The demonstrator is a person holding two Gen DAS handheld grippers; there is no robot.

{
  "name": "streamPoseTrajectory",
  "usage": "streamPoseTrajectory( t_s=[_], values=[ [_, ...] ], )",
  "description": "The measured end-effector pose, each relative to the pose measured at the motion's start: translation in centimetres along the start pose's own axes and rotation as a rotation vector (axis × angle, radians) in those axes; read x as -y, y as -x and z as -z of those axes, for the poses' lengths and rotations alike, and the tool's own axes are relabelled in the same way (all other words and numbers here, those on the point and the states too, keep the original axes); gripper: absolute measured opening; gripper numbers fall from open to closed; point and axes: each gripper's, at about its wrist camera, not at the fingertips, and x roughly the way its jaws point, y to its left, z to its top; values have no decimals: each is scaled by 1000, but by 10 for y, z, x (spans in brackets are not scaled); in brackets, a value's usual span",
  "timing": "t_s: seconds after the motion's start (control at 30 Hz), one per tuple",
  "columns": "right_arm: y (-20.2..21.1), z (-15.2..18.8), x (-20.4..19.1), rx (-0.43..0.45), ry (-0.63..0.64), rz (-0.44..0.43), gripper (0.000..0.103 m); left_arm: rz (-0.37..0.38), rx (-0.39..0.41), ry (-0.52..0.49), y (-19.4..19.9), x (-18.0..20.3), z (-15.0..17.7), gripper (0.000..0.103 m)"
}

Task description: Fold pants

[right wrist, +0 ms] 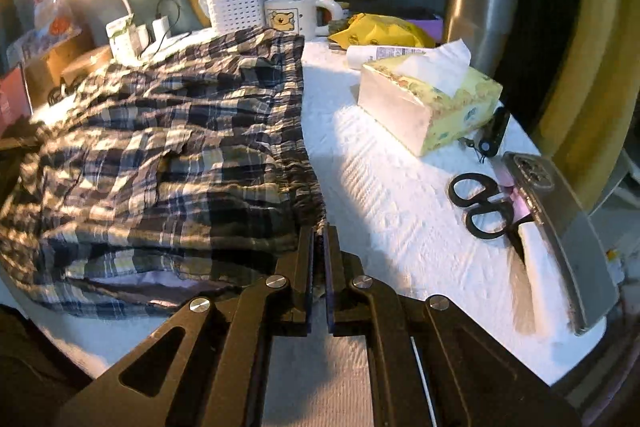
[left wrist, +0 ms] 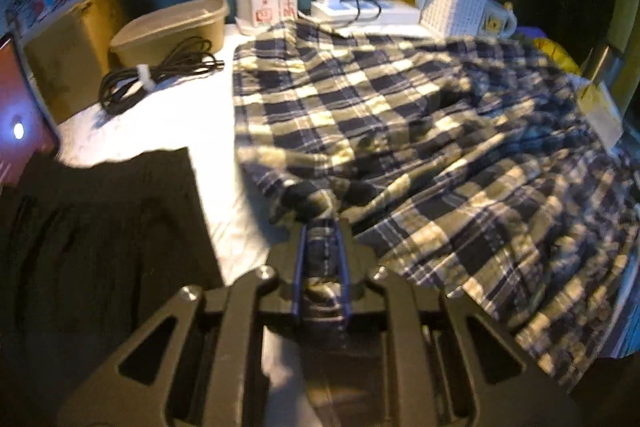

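The plaid pants (left wrist: pixel 400 131) in navy, white and olive lie spread and wrinkled over the white table cover (left wrist: pixel 188 123). My left gripper (left wrist: pixel 322 227) is shut on a bunched hem of the pants at their near left corner. In the right wrist view the pants (right wrist: pixel 180 155) fill the left half, with the gathered waistband running along their right edge. My right gripper (right wrist: pixel 319 231) is shut on the near end of that waistband.
A black garment (left wrist: pixel 100 227) lies at the near left. A coiled black cable (left wrist: pixel 156 75), tan lidded container (left wrist: pixel 172 31), carton, charger and white basket (left wrist: pixel 456 7) line the back. At right are a tissue box (right wrist: pixel 432 103), scissors (right wrist: pixel 480 203), mug (right wrist: pixel 292 15), steel tumbler (right wrist: pixel 480 19) and metal case (right wrist: pixel 568 227).
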Motion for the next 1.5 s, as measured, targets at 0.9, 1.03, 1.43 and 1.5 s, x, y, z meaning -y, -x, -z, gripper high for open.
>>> streamPoseTrajectory(
  t_s=[0.9,1.03,1.43,1.5],
  values=[
    [41,-5,-30,84,-28,-10,55,58,-5,98,70,32,129,42],
    [42,-7,-34,90,-26,-22,55,60,-1,73,73,33,133,7],
    [28,-8,-35,65,-34,-36,55,144,-46,157,102,1,150,10],
    [28,-10,-34,74,-34,-32,55,137,0,168,116,-9,146,12]
  ],
)
